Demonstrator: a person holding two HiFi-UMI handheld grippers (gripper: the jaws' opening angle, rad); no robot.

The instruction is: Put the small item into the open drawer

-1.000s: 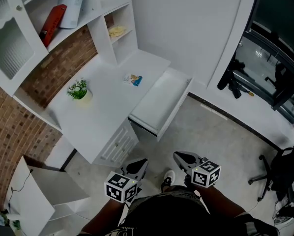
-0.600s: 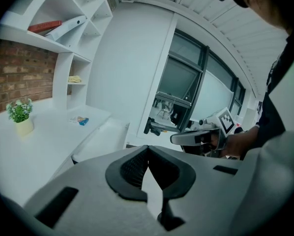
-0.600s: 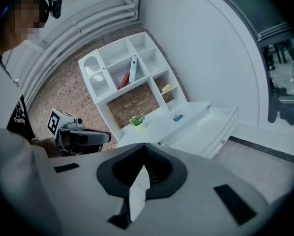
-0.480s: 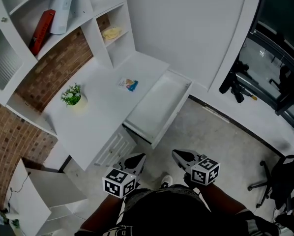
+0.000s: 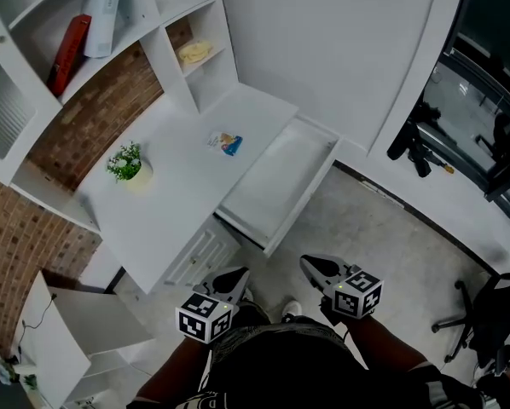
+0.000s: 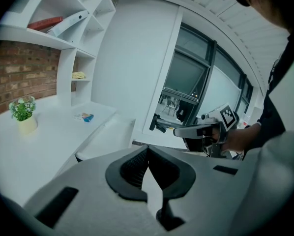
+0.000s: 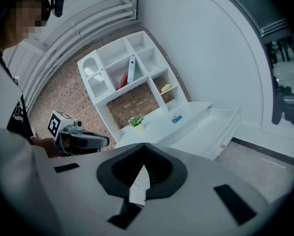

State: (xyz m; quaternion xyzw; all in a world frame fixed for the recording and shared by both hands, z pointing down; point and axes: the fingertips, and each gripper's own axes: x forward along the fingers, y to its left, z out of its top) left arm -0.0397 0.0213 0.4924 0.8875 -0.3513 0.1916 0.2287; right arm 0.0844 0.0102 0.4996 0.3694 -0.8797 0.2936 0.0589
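the desk [image 5: 165, 207] stands well apart from the person, so the whole reach is not yet begun. the open drawer [image 5: 281, 181] juts toward the floor space, and a careless step or swing could knock its front and push it in. the left claw [image 5: 230, 280] and right claw [image 5: 314, 267] are closed and empty, low by the body; 1 must spread first. the small item [image 5: 227, 142] lies flat on the desk just beside the drawer, so a high pinch could skid it away. its print is too small to read, and the person's body hides the arms.
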